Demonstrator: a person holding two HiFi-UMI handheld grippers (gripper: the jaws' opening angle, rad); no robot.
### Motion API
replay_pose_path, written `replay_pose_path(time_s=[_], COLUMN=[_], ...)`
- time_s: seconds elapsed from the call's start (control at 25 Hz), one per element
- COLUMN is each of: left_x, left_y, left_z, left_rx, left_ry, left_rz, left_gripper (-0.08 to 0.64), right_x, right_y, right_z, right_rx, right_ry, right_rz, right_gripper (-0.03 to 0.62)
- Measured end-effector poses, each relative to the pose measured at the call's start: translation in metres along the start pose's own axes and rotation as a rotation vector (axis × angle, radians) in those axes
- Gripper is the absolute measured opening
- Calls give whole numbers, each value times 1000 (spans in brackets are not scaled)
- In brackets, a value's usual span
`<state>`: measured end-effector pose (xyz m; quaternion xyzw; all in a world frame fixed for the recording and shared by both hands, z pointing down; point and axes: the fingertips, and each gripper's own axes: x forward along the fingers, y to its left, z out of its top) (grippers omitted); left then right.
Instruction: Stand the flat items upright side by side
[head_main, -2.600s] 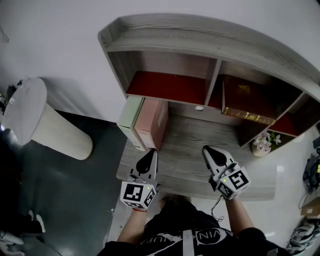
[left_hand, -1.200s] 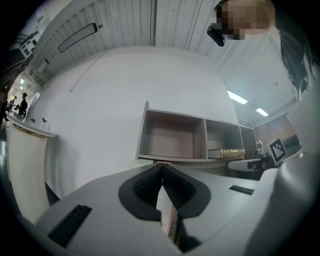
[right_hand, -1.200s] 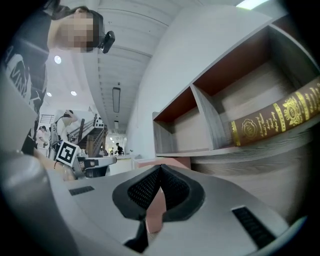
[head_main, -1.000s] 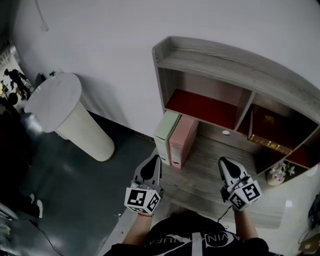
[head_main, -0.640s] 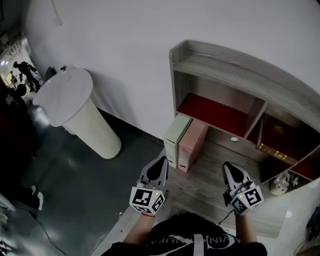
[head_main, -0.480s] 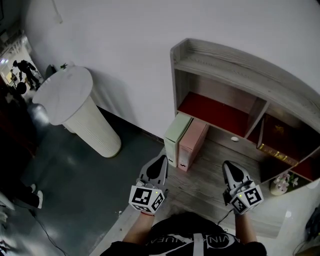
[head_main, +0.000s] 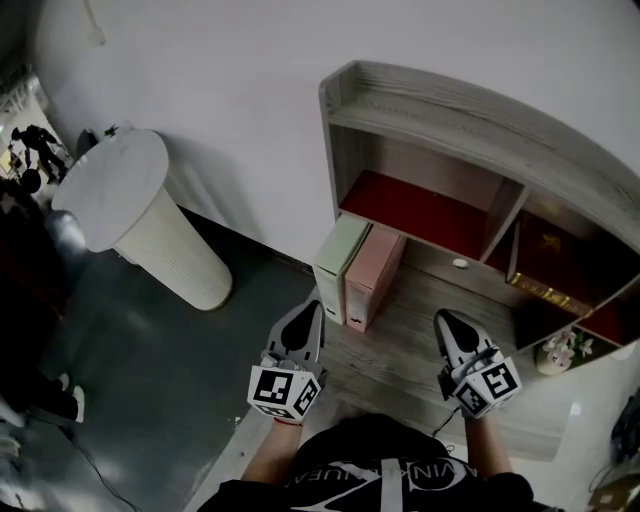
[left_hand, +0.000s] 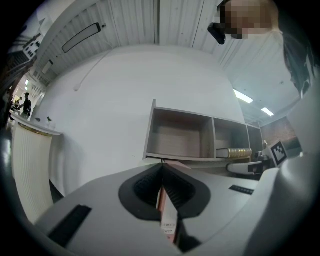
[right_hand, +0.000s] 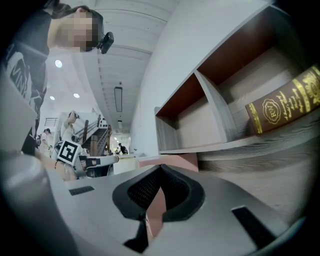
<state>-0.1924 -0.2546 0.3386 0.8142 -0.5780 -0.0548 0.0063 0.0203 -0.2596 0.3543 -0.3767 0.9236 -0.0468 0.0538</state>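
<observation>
Head view is doing most of the changing. Over the last couple of seconds the person's gaze has been swinging out toward the white pedestal table (head_main: 120, 215) on the left and is now coming partway back, while nothing on the worktop (head_main: 400, 365) is shifting.

The left gripper (head_main: 308, 318) is hovering near the front of the green file box (head_main: 338, 262). Its jaws are pressing together on nothing. The sliver of pink showing in the left gripper view is a box standing beyond the tips, not something pinched.

The green file box and the pink file box (head_main: 372, 278) are standing upright and touching side by side at the worktop's left end, under the shelf unit (head_main: 430, 100). They are keeping the same pose as in the earlier looks.

The right gripper (head_main: 445, 322) is hanging level over bare worktop, apart from both boxes, and its jaws are likewise closed and empty. Further right, a brown book with gold lettering (head_main: 545, 268) is lying in a shelf compartment, with neither gripper near it.

To my eye the standing-up is looking finished and both hands are simply idling. Unless that book is meant to join the pair, nothing seems to be waiting.
</observation>
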Motion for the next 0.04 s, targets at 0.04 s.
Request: replay_pose_path(time_s=[0.04], left_x=[1], left_y=[1], left_z=[1], left_rx=[0], left_ry=[-5], left_rz=[6], left_gripper=[5], right_x=[2], right_y=[-1], right_z=[-1], right_rx=[-4], right_ry=[6], right_rz=[2], right_gripper=[9])
